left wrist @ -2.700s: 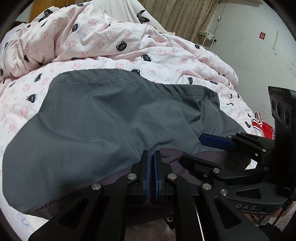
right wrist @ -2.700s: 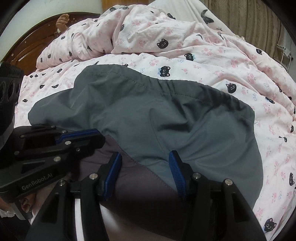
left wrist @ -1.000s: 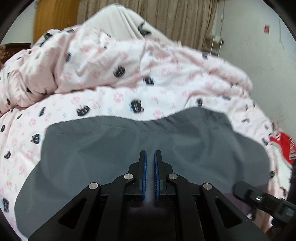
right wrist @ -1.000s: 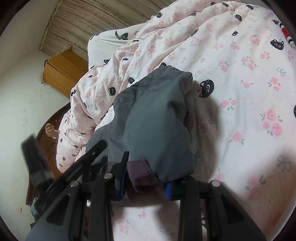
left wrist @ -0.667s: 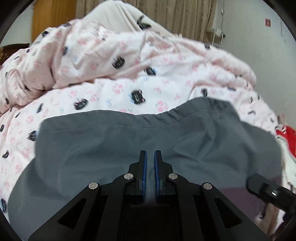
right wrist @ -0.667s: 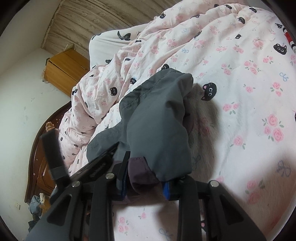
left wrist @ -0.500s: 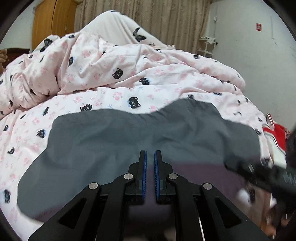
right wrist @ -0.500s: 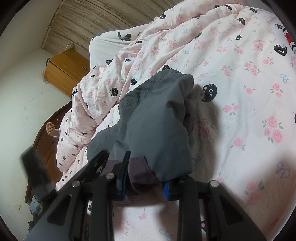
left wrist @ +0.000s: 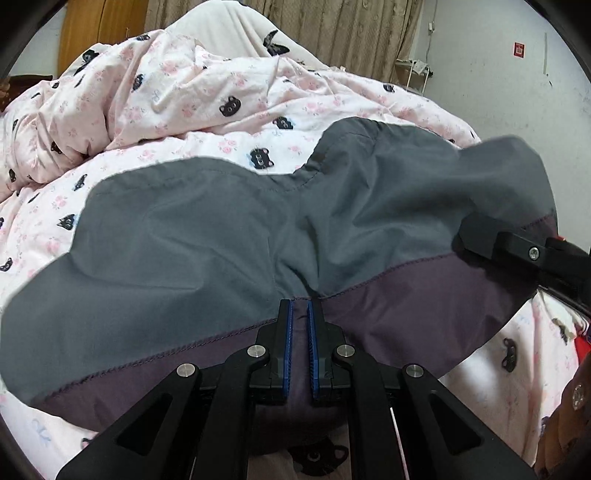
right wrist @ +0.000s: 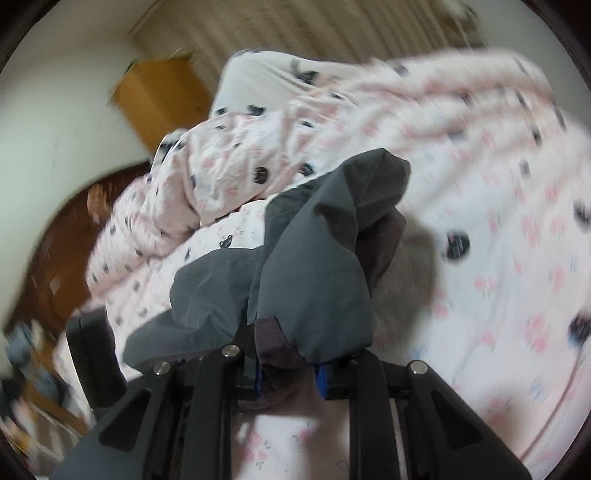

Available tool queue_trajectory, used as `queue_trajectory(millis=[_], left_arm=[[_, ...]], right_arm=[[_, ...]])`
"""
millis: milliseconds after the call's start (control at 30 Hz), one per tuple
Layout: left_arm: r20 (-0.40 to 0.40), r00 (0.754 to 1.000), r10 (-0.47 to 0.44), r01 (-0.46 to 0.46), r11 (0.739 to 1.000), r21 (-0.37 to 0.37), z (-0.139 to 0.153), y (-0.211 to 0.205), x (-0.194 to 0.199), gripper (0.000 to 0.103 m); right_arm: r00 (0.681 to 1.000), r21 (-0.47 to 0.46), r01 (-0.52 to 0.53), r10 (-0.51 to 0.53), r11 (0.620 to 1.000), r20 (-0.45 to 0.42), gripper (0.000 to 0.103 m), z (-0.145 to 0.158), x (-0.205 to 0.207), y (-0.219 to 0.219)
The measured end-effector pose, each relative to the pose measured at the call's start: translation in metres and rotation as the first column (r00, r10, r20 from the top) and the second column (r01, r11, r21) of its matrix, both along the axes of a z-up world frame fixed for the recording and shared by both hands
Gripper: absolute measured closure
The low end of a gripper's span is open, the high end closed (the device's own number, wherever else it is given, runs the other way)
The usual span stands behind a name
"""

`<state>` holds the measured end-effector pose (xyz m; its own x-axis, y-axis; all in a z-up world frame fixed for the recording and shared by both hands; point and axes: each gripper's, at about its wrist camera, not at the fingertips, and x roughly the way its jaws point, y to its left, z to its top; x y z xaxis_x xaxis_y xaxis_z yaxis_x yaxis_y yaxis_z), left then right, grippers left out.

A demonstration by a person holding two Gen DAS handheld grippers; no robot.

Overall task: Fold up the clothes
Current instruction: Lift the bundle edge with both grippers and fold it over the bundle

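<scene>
Pink cat-print duvet [left wrist: 207, 96]; beige curtain [left wrist: 351, 29]; wooden wardrobe [left wrist: 99, 22].

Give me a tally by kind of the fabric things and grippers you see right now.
Grey garment: 1
Pink cat-print duvet: 1
Red cloth at the edge: 1
Grippers: 2, left gripper and right gripper
Total: 5
</scene>
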<state>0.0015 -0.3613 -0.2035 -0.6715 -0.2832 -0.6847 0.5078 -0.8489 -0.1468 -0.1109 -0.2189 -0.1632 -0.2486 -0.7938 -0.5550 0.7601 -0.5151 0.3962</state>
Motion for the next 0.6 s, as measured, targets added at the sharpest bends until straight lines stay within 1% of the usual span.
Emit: queue_trajectory(millis=[100, 167, 200, 233, 300, 400, 467, 533, 600], left_arm=[[-0.051, 0.999, 0.019, -0.019, 1.000, 0.002, 0.019, -0.005, 0.010, 0.096], [-0.084, 0.996, 0.033, -0.033, 0.999, 0.004, 0.030, -0.012, 0.013, 0.096], [-0.089, 0.995, 0.032, -0.030, 0.999, 0.027, 0.031, -0.017, 0.012, 0.096], [-0.087, 0.996, 0.027, -0.022, 0.998, 0.061, 0.031, -0.025, 0.007, 0.096], [-0.055, 0.998, 0.017, -0.012, 0.995, 0.094, 0.027, -0.035, -0.004, 0.096], [0.038, 0.999, -0.005, 0.000, 0.990, 0.142, 0.010, -0.050, -0.028, 0.096], [0.057, 0.998, -0.011, 0.002, 0.989, 0.149, 0.007, -0.053, -0.035, 0.096], [0.061, 0.998, -0.014, 0.006, 0.991, 0.137, 0.011, -0.052, -0.037, 0.096], [0.037, 0.999, -0.013, 0.008, 0.992, 0.128, 0.017, -0.050, -0.028, 0.096]], right_arm=[[0.993, 0.028, -0.019, 0.022, 0.999, -0.114, 0.083, 0.016, 0.014, -0.006], [0.987, 0.043, -0.028, 0.034, 0.999, -0.154, 0.083, 0.023, 0.019, -0.010], [0.985, 0.051, -0.033, 0.041, 0.998, -0.170, 0.083, 0.025, 0.021, -0.012], [0.981, 0.059, -0.037, 0.048, 0.998, -0.186, 0.083, 0.027, 0.024, -0.013], [0.978, 0.065, -0.045, 0.057, 0.997, -0.201, 0.083, 0.028, 0.027, -0.015], [0.970, 0.080, -0.056, 0.074, 0.995, -0.231, 0.084, 0.030, 0.032, -0.019], [0.964, 0.092, -0.064, 0.085, 0.994, -0.251, 0.084, 0.031, 0.035, -0.022], [0.957, 0.103, -0.071, 0.097, 0.992, -0.272, 0.084, 0.032, 0.039, -0.024], [0.950, 0.114, -0.078, 0.109, 0.990, -0.292, 0.084, 0.033, 0.042, -0.027]])
